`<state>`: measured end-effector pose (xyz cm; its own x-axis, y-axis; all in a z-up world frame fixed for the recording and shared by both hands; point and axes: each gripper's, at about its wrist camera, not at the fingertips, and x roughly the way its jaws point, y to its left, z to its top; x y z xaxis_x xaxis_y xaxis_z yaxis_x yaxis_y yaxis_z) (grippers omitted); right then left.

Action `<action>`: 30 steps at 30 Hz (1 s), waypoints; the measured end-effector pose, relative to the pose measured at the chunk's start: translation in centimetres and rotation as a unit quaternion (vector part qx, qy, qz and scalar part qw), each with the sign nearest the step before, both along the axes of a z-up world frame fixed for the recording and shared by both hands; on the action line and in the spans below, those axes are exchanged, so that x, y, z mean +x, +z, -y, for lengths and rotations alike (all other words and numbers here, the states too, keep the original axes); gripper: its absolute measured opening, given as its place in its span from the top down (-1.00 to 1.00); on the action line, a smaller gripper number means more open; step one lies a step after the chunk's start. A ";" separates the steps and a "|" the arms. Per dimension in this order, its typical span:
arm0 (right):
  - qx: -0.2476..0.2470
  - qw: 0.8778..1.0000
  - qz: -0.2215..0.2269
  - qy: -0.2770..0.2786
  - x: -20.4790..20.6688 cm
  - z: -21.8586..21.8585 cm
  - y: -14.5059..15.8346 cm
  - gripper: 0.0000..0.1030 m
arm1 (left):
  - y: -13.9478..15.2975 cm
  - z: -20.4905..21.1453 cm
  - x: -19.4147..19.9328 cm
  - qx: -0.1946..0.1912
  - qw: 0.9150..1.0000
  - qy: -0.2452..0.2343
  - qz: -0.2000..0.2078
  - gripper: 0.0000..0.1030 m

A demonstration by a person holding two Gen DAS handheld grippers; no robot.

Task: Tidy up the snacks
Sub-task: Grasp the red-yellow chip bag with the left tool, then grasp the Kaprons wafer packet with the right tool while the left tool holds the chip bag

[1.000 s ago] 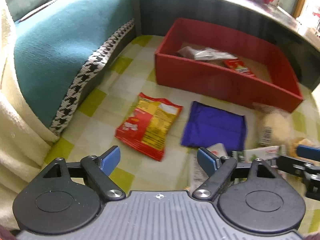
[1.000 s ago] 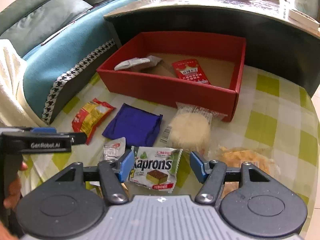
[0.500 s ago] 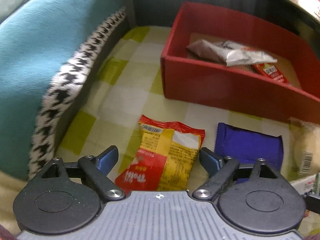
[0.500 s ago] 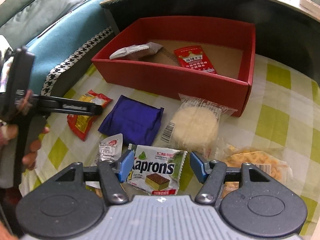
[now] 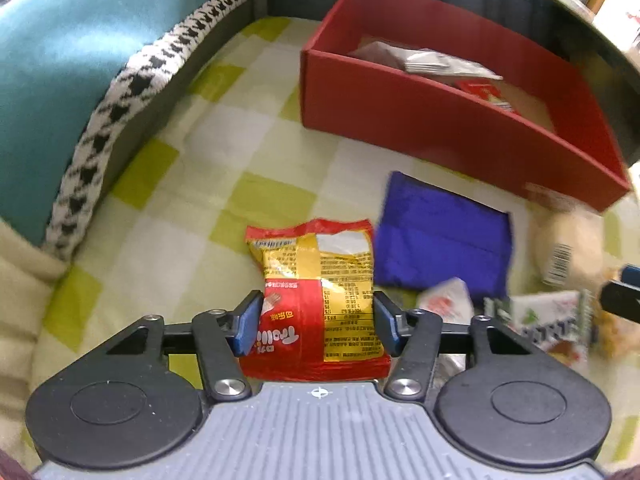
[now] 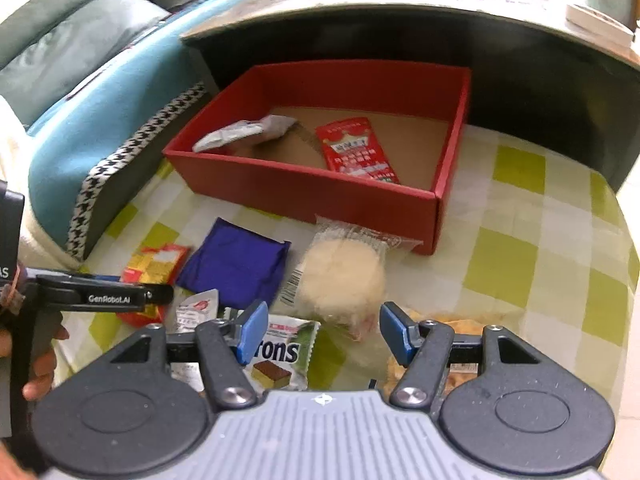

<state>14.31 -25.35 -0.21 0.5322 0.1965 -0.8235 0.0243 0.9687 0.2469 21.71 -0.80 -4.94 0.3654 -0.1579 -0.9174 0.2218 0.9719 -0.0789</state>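
Left wrist view: left gripper (image 5: 316,324) jaws apart, straddling red-yellow snack bag (image 5: 316,300) flat on checkered worktop (image 5: 240,152). Right gripper (image 6: 322,332) jaws apart over wafer packet (image 6: 280,360). Red box (image 6: 320,192) beyond.

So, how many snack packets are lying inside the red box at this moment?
2. A grey-white packet lies near the left end of the red box, and a red sachet lies toward its middle. The near wall may hide others.
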 end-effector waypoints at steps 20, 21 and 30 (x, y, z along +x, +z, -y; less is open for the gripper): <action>0.027 0.975 -0.083 0.203 -3.3 -7.0 -1.9 -0.20 | 0.0 -3.5 -1.9 -0.005 0.999 0.032 -0.033 -0.26; 0.004 0.973 -0.064 0.223 -3.2 -7.3 -1.1 -0.20 | -0.1 -3.5 -1.9 -0.004 0.999 0.030 -0.032 -0.26; -0.184 0.863 -0.004 0.471 2.2 -12.0 -2.0 -0.21 | -0.4 -2.7 -2.0 -0.003 0.999 0.009 -0.036 -0.51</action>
